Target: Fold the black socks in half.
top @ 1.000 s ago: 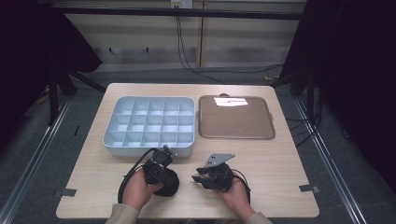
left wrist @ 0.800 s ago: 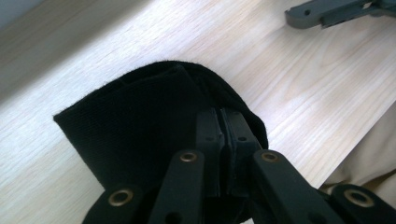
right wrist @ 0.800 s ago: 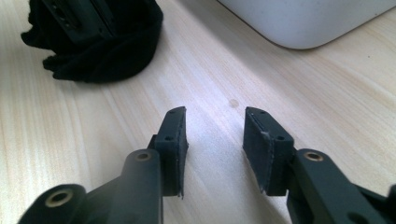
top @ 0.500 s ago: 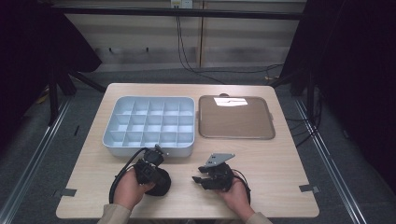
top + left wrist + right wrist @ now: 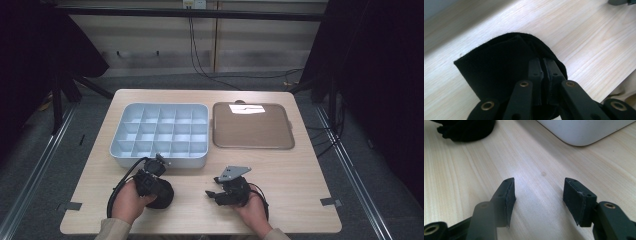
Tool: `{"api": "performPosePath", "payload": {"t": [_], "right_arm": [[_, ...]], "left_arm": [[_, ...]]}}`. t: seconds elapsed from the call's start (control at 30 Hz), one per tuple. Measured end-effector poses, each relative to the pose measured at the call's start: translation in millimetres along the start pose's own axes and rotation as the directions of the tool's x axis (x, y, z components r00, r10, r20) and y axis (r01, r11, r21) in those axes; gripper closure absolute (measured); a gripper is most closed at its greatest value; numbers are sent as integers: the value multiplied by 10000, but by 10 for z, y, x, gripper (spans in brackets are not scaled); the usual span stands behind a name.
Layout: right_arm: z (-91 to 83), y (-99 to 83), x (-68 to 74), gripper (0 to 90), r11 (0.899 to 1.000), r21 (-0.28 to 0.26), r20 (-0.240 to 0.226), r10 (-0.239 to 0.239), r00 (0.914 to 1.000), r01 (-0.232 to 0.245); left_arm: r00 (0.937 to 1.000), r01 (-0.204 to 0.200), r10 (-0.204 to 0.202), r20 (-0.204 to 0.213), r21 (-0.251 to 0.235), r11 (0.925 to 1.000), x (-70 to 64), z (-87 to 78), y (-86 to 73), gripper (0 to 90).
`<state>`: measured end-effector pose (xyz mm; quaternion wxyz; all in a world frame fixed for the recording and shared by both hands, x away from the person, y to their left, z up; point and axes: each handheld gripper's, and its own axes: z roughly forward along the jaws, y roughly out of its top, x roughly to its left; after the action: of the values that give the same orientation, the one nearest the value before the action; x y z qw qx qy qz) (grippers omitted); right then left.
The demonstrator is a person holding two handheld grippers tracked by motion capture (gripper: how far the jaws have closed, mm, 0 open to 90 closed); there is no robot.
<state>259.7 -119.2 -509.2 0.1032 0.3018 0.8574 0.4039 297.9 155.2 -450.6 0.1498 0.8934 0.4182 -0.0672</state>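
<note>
Pinching a black felt cloth (image 5: 499,67) in the left gripper (image 5: 543,72) on the desk (image 5: 300,170), just beside the grey compartment tray (image 5: 160,131); right gripper (image 5: 537,195) held wide, brown tray (image 5: 251,126) beyond.

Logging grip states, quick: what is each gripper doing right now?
Left gripper: shut on the black cloth.
Right gripper: open, holding nothing, above the table.

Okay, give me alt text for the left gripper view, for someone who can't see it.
The left gripper, seen along its two black jaws, is shut on a fold of black cloth that lies on a pale wooden table. A strip of beige fabric shows at the lower right corner.
</note>
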Motion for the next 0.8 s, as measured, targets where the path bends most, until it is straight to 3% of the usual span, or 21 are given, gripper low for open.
{"api": "performPosePath", "payload": {"t": [0.4, 0.8], "right_arm": [[15, 6, 30, 327, 9995, 155, 274, -262, 9993, 258], [16, 5, 29, 320, 9995, 163, 283, -259, 9993, 254]], "left_arm": [[9999, 100, -101, -121, -104, 9999, 77, -42, -86, 812], [9997, -53, 49, -234, -150, 9999, 11, 0, -81, 743]]}}
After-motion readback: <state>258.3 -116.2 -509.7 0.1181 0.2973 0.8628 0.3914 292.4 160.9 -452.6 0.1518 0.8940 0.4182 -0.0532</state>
